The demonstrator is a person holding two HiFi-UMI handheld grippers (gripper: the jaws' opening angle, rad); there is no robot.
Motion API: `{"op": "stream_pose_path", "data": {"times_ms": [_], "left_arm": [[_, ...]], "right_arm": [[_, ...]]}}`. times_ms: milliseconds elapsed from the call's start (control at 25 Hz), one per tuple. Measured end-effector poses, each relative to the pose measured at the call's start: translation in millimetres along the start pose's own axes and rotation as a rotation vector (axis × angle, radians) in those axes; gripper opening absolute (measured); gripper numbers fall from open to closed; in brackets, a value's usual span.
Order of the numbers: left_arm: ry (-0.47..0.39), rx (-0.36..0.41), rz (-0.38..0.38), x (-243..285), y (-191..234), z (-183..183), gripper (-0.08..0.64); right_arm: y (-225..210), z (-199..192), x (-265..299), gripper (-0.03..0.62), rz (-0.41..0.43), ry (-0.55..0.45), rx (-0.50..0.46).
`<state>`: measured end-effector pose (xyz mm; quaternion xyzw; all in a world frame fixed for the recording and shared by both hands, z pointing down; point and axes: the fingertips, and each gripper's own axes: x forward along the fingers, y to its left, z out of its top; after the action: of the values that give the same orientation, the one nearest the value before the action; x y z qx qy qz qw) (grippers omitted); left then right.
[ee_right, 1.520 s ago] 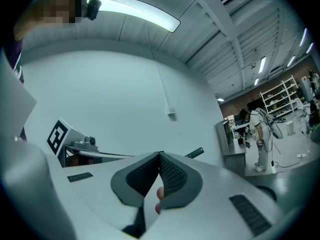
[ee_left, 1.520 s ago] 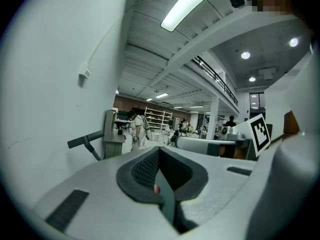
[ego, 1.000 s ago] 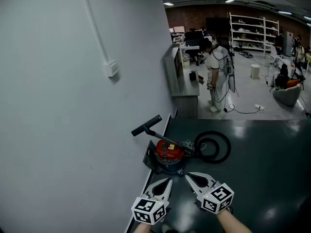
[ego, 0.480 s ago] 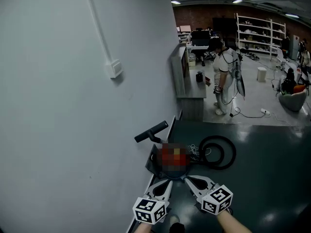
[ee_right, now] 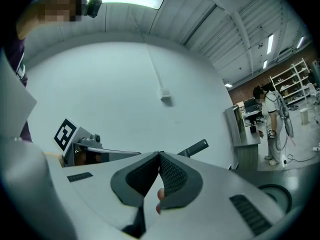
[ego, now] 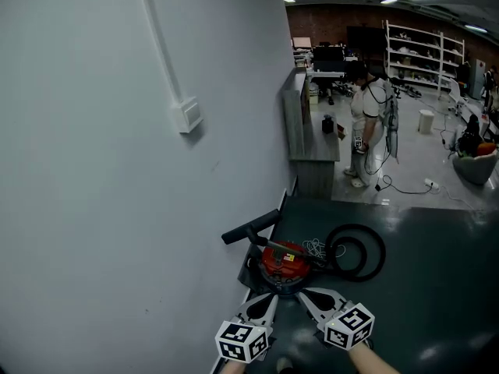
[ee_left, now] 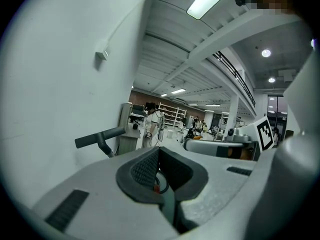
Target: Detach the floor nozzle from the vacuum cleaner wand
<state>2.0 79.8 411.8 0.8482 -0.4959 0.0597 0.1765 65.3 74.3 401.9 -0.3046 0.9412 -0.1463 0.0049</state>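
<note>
A red canister vacuum [ego: 284,262] sits on the dark floor against the wall. Its black floor nozzle [ego: 249,226] sticks up on the wand [ego: 263,244], also showing as a dark bar in the left gripper view [ee_left: 100,138] and the right gripper view [ee_right: 195,147]. A black hose [ego: 357,252] lies coiled to the right of the canister. My left gripper [ego: 270,294] is shut and empty, just short of the canister. My right gripper [ego: 303,291] is beside it, also shut and empty. The shut jaws show in each gripper's own view: left gripper [ee_left: 159,153], right gripper [ee_right: 159,156].
A pale wall [ego: 117,209] with a small box [ego: 189,115] fills the left. A grey cabinet [ego: 308,142] stands beyond the vacuum. A person [ego: 373,127] stands further back, with shelving [ego: 425,45] behind and a cable [ego: 405,185] on the floor.
Both grippers have moved forward toward the vacuum, still shut. The canister and nozzle now sit closer to their tips in the head view.
</note>
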Motion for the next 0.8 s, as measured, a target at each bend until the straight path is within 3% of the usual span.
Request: {"op": "stream_pose_path", "data": {"times_ms": [800], "left_arm": [[0.069, -0.101, -0.025, 69.1, 95.6, -8.8, 0.005]], "right_arm": [[-67.0, -6.9, 94.1, 0.017, -0.049, 0.063, -0.011]]}}
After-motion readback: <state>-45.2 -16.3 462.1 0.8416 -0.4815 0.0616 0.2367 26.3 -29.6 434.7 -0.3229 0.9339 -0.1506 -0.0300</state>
